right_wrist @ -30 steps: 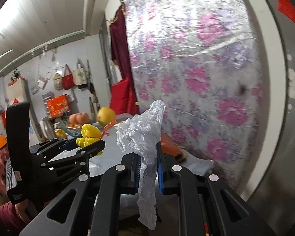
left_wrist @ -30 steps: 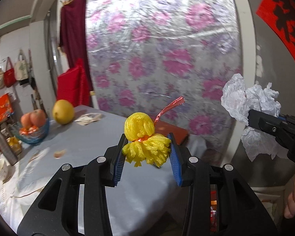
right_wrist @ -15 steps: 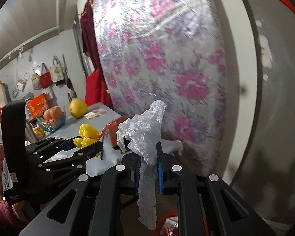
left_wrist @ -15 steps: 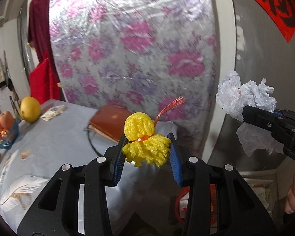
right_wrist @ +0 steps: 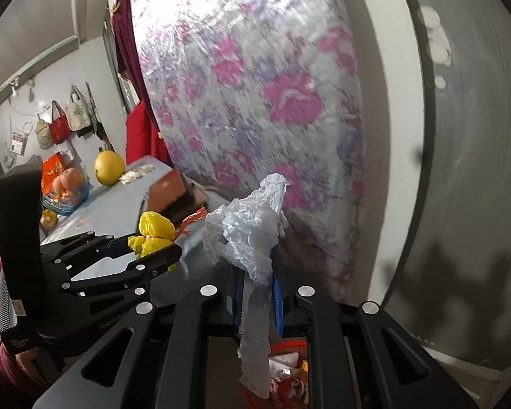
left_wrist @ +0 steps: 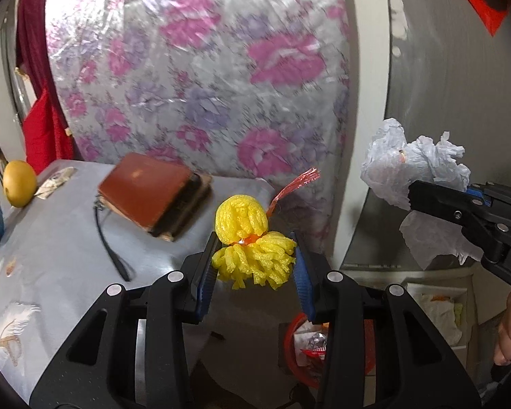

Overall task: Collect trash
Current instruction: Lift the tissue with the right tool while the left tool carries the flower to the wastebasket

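My left gripper [left_wrist: 253, 266] is shut on a yellow foam fruit net [left_wrist: 252, 238] with a red mesh strip, held in the air past the table's corner. It also shows in the right wrist view [right_wrist: 153, 235]. My right gripper [right_wrist: 258, 286] is shut on a crumpled white plastic bag [right_wrist: 248, 235] that hangs down between the fingers; the bag shows at the right of the left wrist view [left_wrist: 415, 170]. A red trash bin [left_wrist: 306, 344] holding wrappers stands on the floor below both grippers, partly hidden by them; it also shows in the right wrist view [right_wrist: 286, 364].
The grey-clothed table [left_wrist: 51, 255] carries a brown book [left_wrist: 146, 194], a black cord, a yellow pomelo [left_wrist: 18, 184] and a fruit bowl [right_wrist: 68, 191]. A plastic-wrapped floral mattress [left_wrist: 204, 78] leans behind it. A grey wall [right_wrist: 477, 170] is at right.
Both grippers have swung right and downward, away from the table top, still holding their trash. The red bin has come into view below them.
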Demonstrator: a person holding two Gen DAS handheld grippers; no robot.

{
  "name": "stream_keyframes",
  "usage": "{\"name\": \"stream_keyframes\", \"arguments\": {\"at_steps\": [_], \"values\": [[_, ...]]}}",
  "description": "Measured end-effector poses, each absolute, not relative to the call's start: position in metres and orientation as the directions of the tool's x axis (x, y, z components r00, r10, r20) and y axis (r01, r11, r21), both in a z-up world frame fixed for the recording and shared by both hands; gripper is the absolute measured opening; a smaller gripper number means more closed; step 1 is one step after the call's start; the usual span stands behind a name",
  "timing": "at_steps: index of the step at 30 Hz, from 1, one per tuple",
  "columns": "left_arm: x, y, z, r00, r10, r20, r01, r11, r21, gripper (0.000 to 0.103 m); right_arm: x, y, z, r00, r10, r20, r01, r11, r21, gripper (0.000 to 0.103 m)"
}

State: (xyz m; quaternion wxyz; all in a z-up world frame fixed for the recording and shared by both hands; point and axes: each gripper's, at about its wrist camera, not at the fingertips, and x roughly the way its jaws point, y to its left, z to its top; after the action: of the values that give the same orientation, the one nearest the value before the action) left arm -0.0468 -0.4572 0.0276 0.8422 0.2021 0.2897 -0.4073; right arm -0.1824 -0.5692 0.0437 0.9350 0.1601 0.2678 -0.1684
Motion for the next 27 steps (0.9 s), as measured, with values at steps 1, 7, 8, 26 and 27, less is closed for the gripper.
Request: {"name": "stream_keyframes", "arguments": {"at_steps": [1,7,8,26,27], "values": [[-0.047,-0.46,0.024,0.494,-0.567,-0.659,0.807,0.581,0.105,0.041,-0.183,-0.573,0.039,0.792,-0.23,-0.565,0.408,0.888,0.211,0.016],[-0.05,-0.479,-0.001,0.45,-0.55,-0.704,0.83,0.548,0.102,0.041,-0.189,-0.589,0.016,0.759,-0.23,-0.609,0.441,0.87,0.22,0.016],[-0.051,-0.481,-0.004,0.444,-0.547,-0.71,0.833,0.543,0.102,0.041,-0.189,-0.591,0.012,0.753,-0.23,-0.617,0.446,0.868,0.22,0.016],[-0.059,-0.507,-0.074,0.283,-0.48,-0.83,0.886,0.462,0.035,0.041,-0.205,-0.615,-0.058,0.622,-0.186,-0.761,0.506,0.836,0.21,0.016],[-0.06,-0.507,-0.078,0.276,-0.476,-0.835,0.889,0.457,0.033,0.041,-0.205,-0.615,-0.063,0.612,-0.182,-0.77,0.509,0.836,0.207,0.016]]}}
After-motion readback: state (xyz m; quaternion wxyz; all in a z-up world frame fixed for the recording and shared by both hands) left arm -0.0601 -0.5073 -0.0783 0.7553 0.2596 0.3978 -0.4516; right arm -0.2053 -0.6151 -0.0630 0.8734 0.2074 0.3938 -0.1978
